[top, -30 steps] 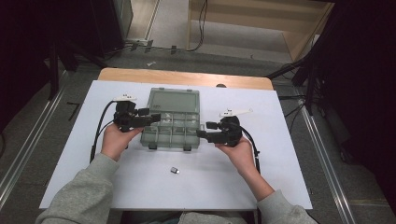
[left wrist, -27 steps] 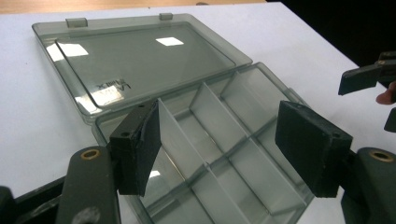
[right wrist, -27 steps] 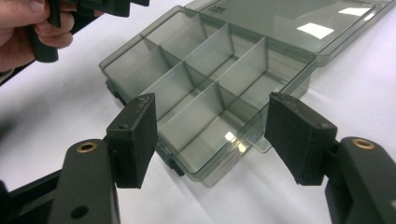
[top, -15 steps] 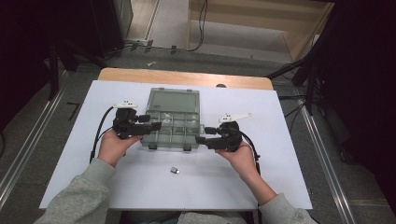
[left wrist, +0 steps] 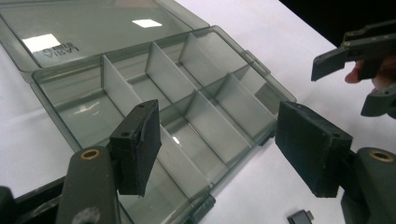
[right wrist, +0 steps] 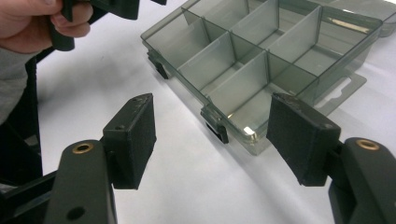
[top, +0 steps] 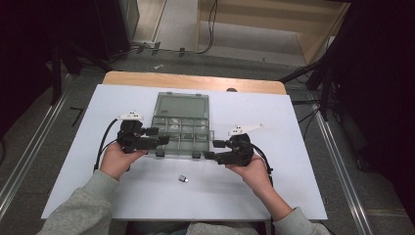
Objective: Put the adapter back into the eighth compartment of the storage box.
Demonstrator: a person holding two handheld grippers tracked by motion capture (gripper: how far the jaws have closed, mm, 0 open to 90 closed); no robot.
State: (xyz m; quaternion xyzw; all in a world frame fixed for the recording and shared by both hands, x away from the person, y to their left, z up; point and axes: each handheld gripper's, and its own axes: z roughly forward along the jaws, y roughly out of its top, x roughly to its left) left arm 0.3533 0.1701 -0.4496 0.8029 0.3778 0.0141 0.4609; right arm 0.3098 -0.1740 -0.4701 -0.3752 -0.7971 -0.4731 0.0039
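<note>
I have the compartment box (top: 182, 131) lying open, its cells seemingly empty. Both grippers, left (top: 157, 141) and right (top: 211, 149), flank it, fingers apart, gripping nothing. The small connector (top: 183, 179) nearer me than the box seems still unsorted.

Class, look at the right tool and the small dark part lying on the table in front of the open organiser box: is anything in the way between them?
Nothing visible is. The right tool, jaws open and empty, hovers by the organiser box near its front right corner. The small dark part lies alone on bare white table nearer the person, with open surface between.
</note>
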